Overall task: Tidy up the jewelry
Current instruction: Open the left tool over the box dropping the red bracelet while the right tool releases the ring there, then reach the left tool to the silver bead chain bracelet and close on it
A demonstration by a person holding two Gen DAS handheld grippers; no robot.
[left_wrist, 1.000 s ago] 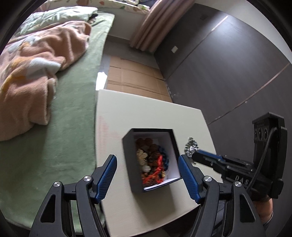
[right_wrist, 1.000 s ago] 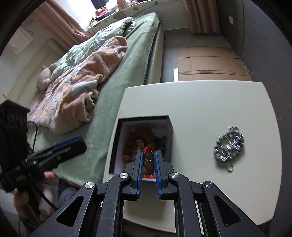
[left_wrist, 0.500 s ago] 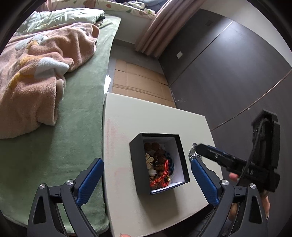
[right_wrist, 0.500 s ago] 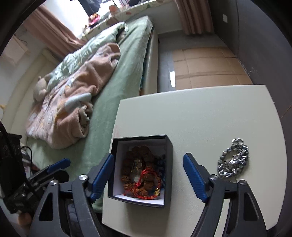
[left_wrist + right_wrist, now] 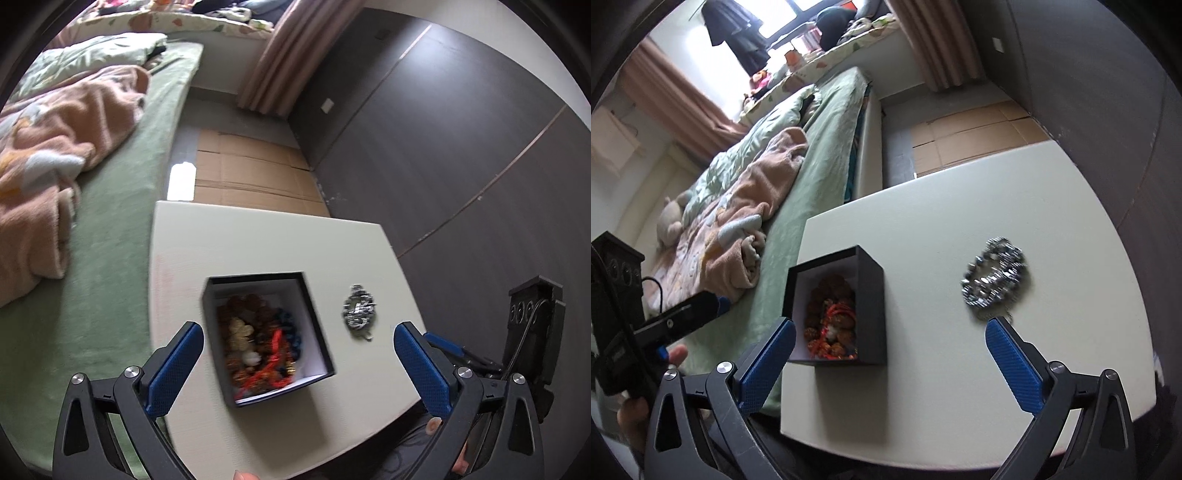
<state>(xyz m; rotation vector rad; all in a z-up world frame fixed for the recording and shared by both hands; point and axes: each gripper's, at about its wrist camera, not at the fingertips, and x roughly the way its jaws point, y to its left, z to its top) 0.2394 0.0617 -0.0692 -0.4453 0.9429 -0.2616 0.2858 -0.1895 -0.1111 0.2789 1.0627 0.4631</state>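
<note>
Leftmost, the black box (image 5: pixel 873 291) of beaded jewelry sits on the white table (image 5: pixel 923 387); the silver bracelet (image 5: pixel 995 282) lies apart to its right. Probably light, limp and slippery, it is best pinched across one side. Both the left gripper (image 5: pixel 297 365) and right gripper (image 5: pixel 890 363) are still opening, jaws wide, nothing between them.

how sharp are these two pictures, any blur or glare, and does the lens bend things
Left wrist view: the black box and its beads are smeared by motion blur; the fisheye bows the table edges; dark corners. Right wrist view: the window is blown out white, the silver bracelet slightly blurred, the table edge curved.
</note>
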